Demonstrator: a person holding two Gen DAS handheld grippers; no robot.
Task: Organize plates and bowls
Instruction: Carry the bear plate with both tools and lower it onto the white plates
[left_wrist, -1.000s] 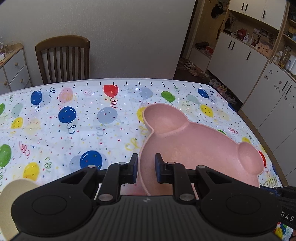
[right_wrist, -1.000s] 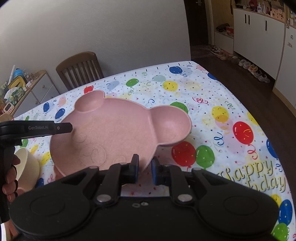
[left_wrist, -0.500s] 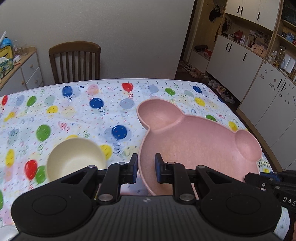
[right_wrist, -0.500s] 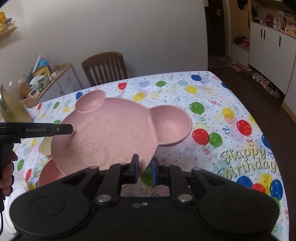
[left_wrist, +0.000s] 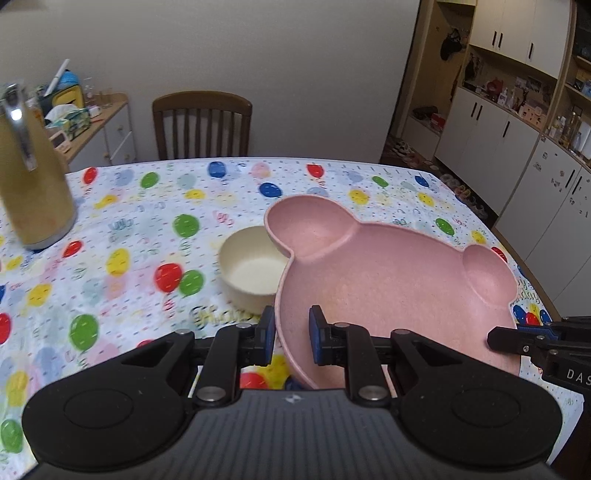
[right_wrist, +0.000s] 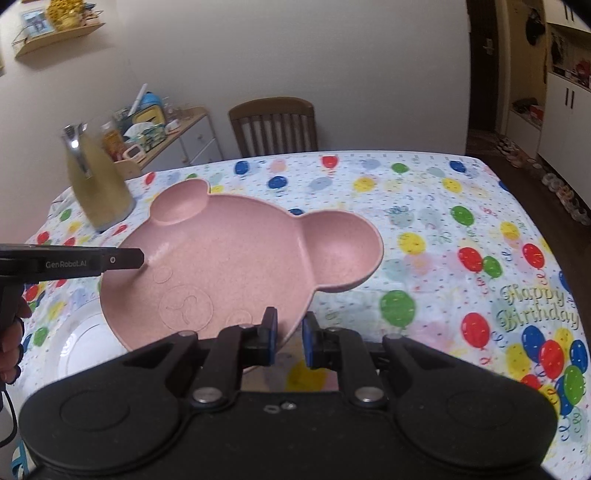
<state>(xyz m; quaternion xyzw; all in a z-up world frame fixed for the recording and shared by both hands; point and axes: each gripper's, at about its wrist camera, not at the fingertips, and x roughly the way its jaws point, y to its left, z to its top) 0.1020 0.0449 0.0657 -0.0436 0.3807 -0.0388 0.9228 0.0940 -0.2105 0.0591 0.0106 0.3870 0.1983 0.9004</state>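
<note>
Pink bear-shaped plate (left_wrist: 388, 280) held aloft over the balloon tablecloth (left_wrist: 129, 229), near rim clamped by left gripper (left_wrist: 291, 334) and right gripper (right_wrist: 287, 339), ears pointing far, cream bowl (left_wrist: 251, 269) just below its left ear, white plate (right_wrist: 79, 347) beneath at left.

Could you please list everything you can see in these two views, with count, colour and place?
Bear-shaped plate: one, pink, held above the table by both grippers.
Bowl: one, cream, on the table behind the plate's left ear.
Round plate: one, white, on the table under the pink plate's left side.
Jug: one, mustard yellow with a metal handle, far left of the table.
Tablecloth: one, white with coloured balloons, covering the table.
Chair: one, brown wood, at the far side.
Side cabinet: one, cluttered top, left wall.
Left gripper: black, shut on the plate's rim.
Right gripper: black, shut on the rim.
</note>
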